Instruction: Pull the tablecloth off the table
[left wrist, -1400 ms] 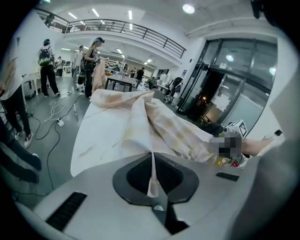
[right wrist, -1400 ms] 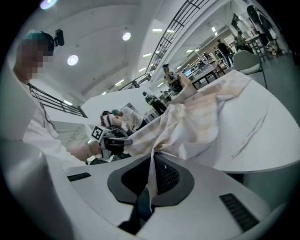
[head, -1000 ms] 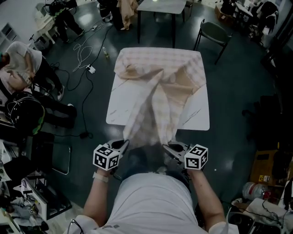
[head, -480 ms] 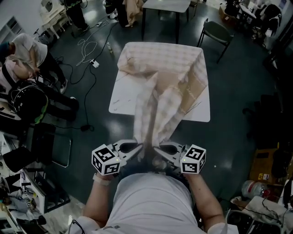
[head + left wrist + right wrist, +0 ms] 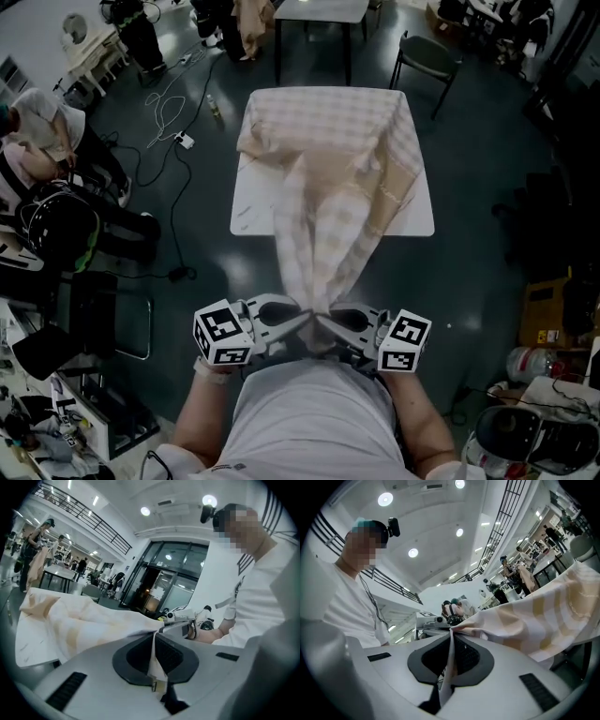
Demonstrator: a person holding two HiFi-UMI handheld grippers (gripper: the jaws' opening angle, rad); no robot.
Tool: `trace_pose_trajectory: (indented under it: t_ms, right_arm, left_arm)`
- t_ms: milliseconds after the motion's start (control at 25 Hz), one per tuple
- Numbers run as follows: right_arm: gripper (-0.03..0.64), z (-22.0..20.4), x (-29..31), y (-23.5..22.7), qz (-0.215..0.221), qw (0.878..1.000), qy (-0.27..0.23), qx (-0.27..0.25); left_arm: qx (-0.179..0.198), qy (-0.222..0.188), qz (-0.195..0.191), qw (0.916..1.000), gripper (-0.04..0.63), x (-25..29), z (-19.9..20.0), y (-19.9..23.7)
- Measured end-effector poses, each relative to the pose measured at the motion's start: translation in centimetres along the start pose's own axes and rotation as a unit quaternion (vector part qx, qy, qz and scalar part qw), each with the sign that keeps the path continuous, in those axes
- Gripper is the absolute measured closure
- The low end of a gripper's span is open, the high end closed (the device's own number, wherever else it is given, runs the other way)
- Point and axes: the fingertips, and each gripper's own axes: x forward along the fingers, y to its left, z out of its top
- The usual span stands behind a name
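Checked tablecloth (image 5: 328, 159): far half on table (image 5: 246, 214) at 12 o'clock, near end stretched to 6. Left gripper (image 5: 302, 317), right gripper (image 5: 325, 321): each clamped on its edge. Risk: thin pinch may slip under drag.

Dark glossy floor (image 5: 487, 187). Cables (image 5: 173, 98) loop across it upper left, w/ a white plug block (image 5: 185, 142). Dark chair (image 5: 427, 58) + a second table (image 5: 314, 11) at far end. Cardboard box (image 5: 544, 307) at right edge. High white ceiling w/ round lights (image 5: 385, 499). Black mezzanine railing (image 5: 101, 527). Glass entrance doors (image 5: 164, 583), dark behind.
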Motion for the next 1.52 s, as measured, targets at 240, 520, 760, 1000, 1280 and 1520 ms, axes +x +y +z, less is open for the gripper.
trace_pose_trajectory:
  t_ms: [240,520,760,1000,1280,1520]
  right_arm:
    - [0.588,-1.6,1.2,1.8,-0.066,0.997,-0.031,0.0]
    - [0.589,-3.7,-1.1,3.2,-0.203,0.975,-0.086,-0.006]
    - [0.588,-6.1,-4.1,5.8,-0.279,0.95,-0.137,0.003]
    - [0.588,-8.3,-6.1,8.4,-0.344,0.926,-0.153,-0.004]
    - [0.588,-9.7,-11.0,11.1,-0.416,0.888,-0.197,0.006]
    - [0.588,-9.9,-16.4,13.4,-0.483,0.849,-0.213,-0.003]
  left_arm:
    - [0.014,0.029,-0.063,0.9975,0.583,-2.0,-1.3,-1.1]
    - [0.066,0.077,-0.112,0.9886,0.583,-0.7,-3.3,-3.6]
    - [0.075,0.106,-0.185,0.974,0.583,0.6,-5.5,-7.5]
    - [0.088,0.131,-0.233,0.9596,0.583,1.2,-7.5,-10.8]
    - [0.104,0.164,-0.308,0.9315,0.583,4.1,-8.7,-15.6]
    - [0.12,0.166,-0.341,0.9175,0.583,7.9,-8.7,-20.2]
